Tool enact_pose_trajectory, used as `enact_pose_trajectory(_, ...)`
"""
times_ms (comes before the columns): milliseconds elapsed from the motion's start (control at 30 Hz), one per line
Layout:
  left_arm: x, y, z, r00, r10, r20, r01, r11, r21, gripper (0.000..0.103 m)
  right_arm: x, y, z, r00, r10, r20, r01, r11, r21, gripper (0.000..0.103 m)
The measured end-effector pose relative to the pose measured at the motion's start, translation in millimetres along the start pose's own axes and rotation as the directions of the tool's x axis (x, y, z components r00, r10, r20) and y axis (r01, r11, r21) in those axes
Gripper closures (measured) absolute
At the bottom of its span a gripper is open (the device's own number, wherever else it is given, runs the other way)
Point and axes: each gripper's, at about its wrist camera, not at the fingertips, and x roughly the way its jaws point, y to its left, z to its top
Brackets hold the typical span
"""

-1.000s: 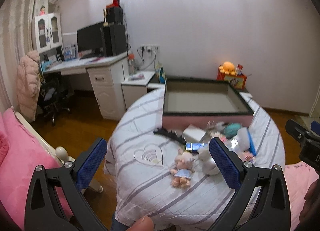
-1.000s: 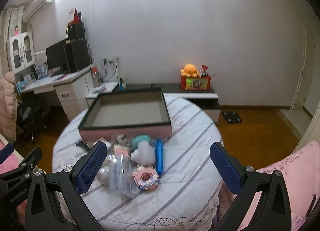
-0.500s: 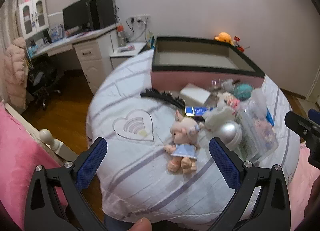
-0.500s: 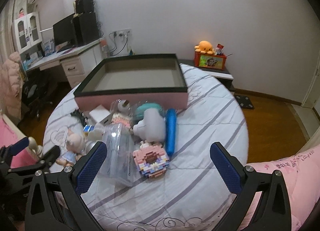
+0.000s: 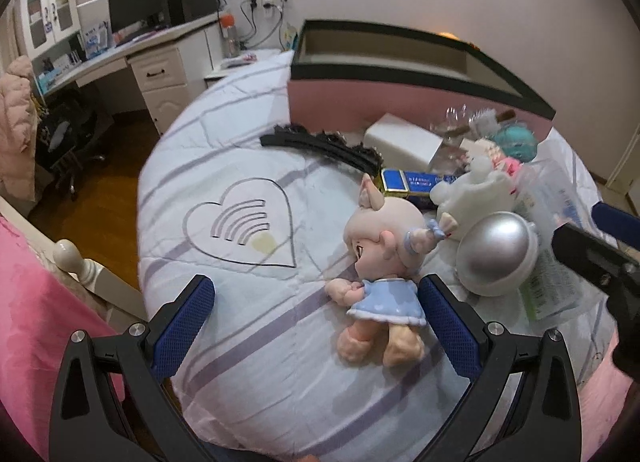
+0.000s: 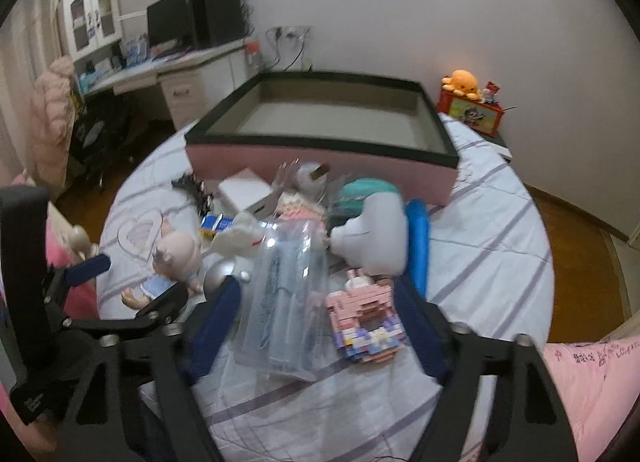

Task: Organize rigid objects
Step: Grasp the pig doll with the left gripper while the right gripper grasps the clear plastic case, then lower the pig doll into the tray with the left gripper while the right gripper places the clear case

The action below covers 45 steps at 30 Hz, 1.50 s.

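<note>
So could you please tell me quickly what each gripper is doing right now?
Left gripper: jaws open, holding nothing.
Right gripper: jaws open and just been closing, gripping nothing yet.

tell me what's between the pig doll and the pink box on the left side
In the left wrist view, a black hairband lies between the pig doll and the pink box.

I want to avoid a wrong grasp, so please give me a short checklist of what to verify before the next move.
1. Pink box open and free inside: ok.
2. Right gripper has a rigid target: ok, its jaws have just been closing around the pink brick model and the clear plastic bag.
3. Right gripper's pads pressing on the model: cannot tell, blurred.
4. Bag out of the grasp: not ok, it lies between the jaws.
5. Left gripper free: ok, open, holding nothing.
6. Plush doll clear of the left gripper: not ok, beside one finger.
</note>
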Motion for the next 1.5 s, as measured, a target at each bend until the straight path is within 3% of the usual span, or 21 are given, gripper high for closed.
enact_pose_trajectory(133,5,-8,3,1.000,-0.005,0.004,0.005,1.000,0.027,0.002,14,3,-3,0.999,0.013,-0.039,-0.013,1.000,-0.019,0.049)
enact_pose_trajectory(200,7,-12,4,1.000,-0.010,0.006,0.010,0.999,0.045,0.007,20,2,-5,0.998,0.020,-0.052,-0.021,0.999,-0.025,0.065)
enact_pose_trajectory(267,5,-14,6,0.999,-0.037,0.013,0.037,0.998,0.050,0.020,21,1,-7,0.998,0.045,-0.053,-0.046,0.999,-0.017,0.069)
enact_pose_trajectory(333,3,-15,9,0.998,-0.051,0.019,0.050,0.997,0.058,0.047,19,0,-7,0.997,0.055,-0.046,-0.056,0.998,-0.015,0.070)
enact_pose_trajectory(367,2,-15,10,0.998,-0.059,0.022,0.058,0.996,0.062,0.054,18,-2,-6,0.997,0.063,-0.043,-0.063,0.998,-0.009,0.070)
enact_pose_trajectory(600,0,-3,14,0.992,-0.122,0.019,0.122,0.993,0.007,0.054,7,-10,-3,0.993,0.121,-0.016,-0.121,0.992,0.036,0.070)
enact_pose_trajectory(1000,-29,3,30,0.988,-0.128,0.082,0.129,0.992,-0.007,0.054,-15,-11,15,0.986,0.161,0.052,-0.164,0.986,0.040,0.070)
enact_pose_trajectory(1300,-52,3,103,0.968,-0.138,0.209,0.141,0.990,-0.001,0.054,-29,-25,78,0.976,0.145,0.163,-0.148,0.989,0.003,0.070)
enact_pose_trajectory(1500,-42,-3,156,0.957,-0.127,0.259,0.130,0.991,0.005,0.054,-12,-44,128,0.973,0.126,0.194,-0.133,0.991,0.021,0.070)
